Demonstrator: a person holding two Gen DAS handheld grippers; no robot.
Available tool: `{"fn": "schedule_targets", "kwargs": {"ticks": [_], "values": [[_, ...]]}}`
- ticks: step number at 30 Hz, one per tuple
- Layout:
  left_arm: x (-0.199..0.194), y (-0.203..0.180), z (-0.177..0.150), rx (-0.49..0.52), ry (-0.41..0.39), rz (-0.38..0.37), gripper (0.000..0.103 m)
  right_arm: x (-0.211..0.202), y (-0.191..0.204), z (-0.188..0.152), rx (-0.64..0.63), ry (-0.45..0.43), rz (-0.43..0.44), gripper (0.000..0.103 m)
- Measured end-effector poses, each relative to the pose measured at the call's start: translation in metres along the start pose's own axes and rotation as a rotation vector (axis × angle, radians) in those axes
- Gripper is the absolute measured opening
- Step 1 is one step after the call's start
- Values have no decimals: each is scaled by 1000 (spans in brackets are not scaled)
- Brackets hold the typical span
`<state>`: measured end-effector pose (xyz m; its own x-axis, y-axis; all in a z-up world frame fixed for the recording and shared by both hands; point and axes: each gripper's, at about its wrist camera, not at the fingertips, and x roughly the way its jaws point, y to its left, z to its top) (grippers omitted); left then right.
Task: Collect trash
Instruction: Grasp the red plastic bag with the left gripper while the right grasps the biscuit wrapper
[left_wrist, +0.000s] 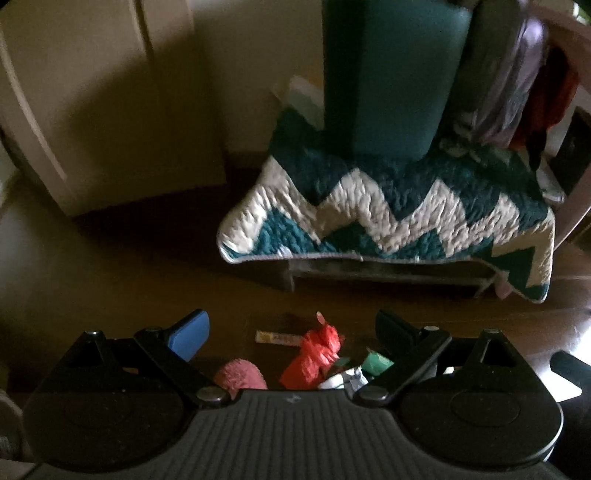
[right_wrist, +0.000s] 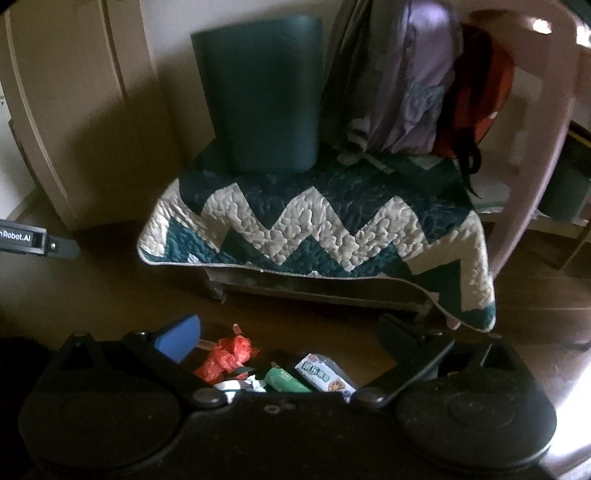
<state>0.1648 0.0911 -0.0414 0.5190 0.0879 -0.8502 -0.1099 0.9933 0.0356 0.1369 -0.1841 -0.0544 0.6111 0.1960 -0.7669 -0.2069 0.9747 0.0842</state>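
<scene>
Trash lies on the dark wooden floor in front of a low bench. In the left wrist view I see a crumpled red plastic bag (left_wrist: 314, 354), a pink fuzzy ball (left_wrist: 239, 374), a small yellow tube (left_wrist: 277, 337), a green wrapper (left_wrist: 376, 362) and a white scrap (left_wrist: 341, 380). My left gripper (left_wrist: 291, 332) hovers open above them, holding nothing. The right wrist view shows the red plastic bag (right_wrist: 227, 356), green wrapper (right_wrist: 286, 380), and a white snack box (right_wrist: 325, 373). My right gripper (right_wrist: 290, 336) is open and empty too. A dark teal bin (right_wrist: 262, 96) stands on the bench.
A teal-and-white zigzag quilt (right_wrist: 314, 229) drapes over the bench. Clothes and a purple bag (right_wrist: 417, 85) hang on a chair at the right. A pale cabinet (left_wrist: 92, 103) stands at the left. The left gripper's body (right_wrist: 33, 242) pokes in at the left edge.
</scene>
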Motion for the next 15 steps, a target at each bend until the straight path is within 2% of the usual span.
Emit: {"fn": "schedule_targets", "kwargs": {"ticks": [8, 15], "values": [[106, -18, 14, 111, 162, -25, 97, 102, -39, 12, 8, 134, 31, 101], [199, -37, 9, 221, 297, -20, 97, 195, -48, -7, -136, 283, 54, 101]]}}
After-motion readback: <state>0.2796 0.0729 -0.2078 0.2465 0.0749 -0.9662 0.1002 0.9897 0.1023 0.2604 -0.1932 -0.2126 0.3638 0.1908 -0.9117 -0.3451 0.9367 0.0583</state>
